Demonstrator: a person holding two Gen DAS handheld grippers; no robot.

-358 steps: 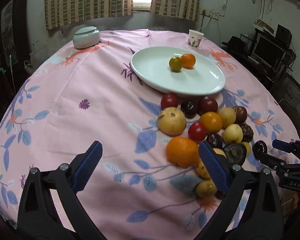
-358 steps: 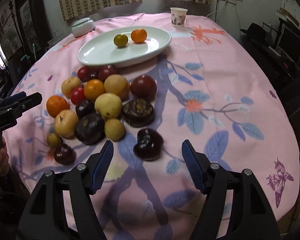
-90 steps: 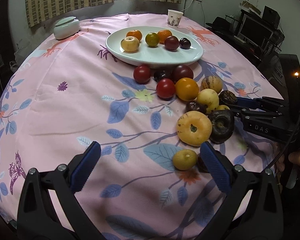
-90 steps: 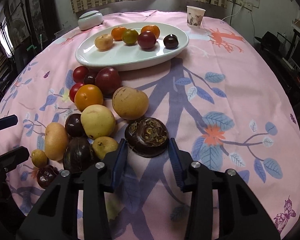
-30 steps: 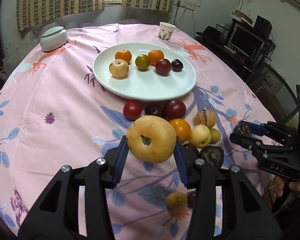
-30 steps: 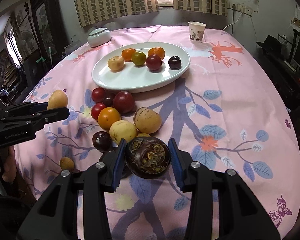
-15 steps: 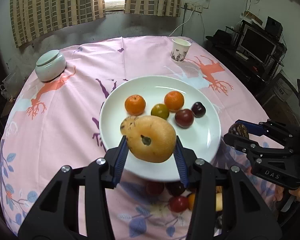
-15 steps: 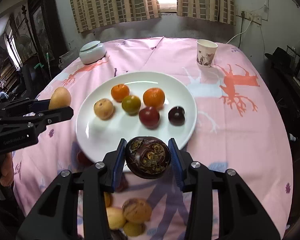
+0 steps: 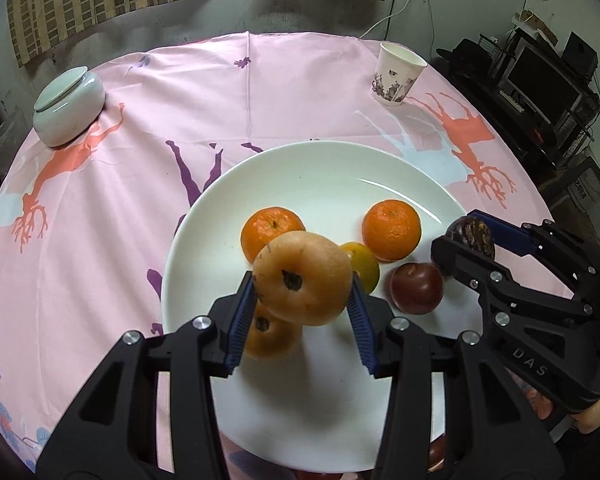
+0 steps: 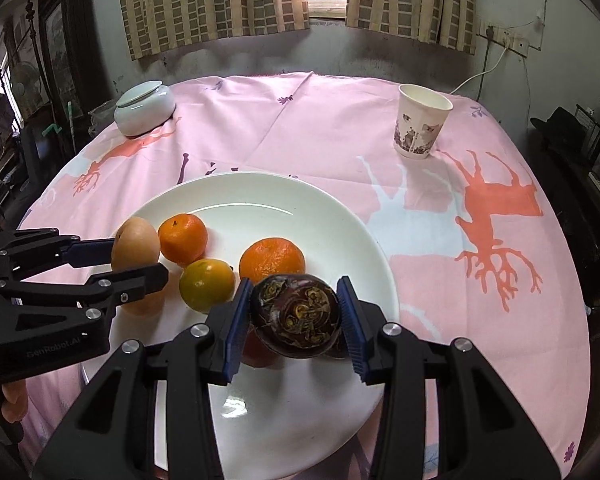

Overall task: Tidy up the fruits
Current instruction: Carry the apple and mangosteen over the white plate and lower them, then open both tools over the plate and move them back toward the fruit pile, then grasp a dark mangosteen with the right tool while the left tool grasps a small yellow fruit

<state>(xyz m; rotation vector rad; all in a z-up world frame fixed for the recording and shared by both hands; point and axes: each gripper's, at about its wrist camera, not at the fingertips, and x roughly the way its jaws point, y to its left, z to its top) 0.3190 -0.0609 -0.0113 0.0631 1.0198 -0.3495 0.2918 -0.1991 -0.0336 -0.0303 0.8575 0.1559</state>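
Observation:
My left gripper (image 9: 303, 307) is shut on a large tan pear-like fruit (image 9: 303, 283) and holds it above the white plate (image 9: 320, 172). It also shows in the right wrist view (image 10: 135, 245). My right gripper (image 10: 295, 316) is shut on a dark brown wrinkled fruit (image 10: 296, 316), above the plate's (image 10: 256, 192) near right part; this fruit shows in the left wrist view (image 9: 471, 236) too. On the plate lie two oranges (image 9: 271, 233) (image 9: 392, 229), a yellow-green citrus (image 10: 206, 283), a dark red plum (image 9: 417, 287) and a small tan fruit (image 9: 269, 336) under my left fingers.
A paper cup (image 10: 421, 125) stands at the back right of the pink floral cloth (image 9: 180, 92). A white lidded jar (image 9: 68, 110) sits at the back left. A few loose fruits peek out below the plate's near edge (image 9: 436, 454).
Both grippers have moved forward and lower over the plate with their fruits still held. The plate now fills the views, and the loose fruit pile has dropped out of sight.

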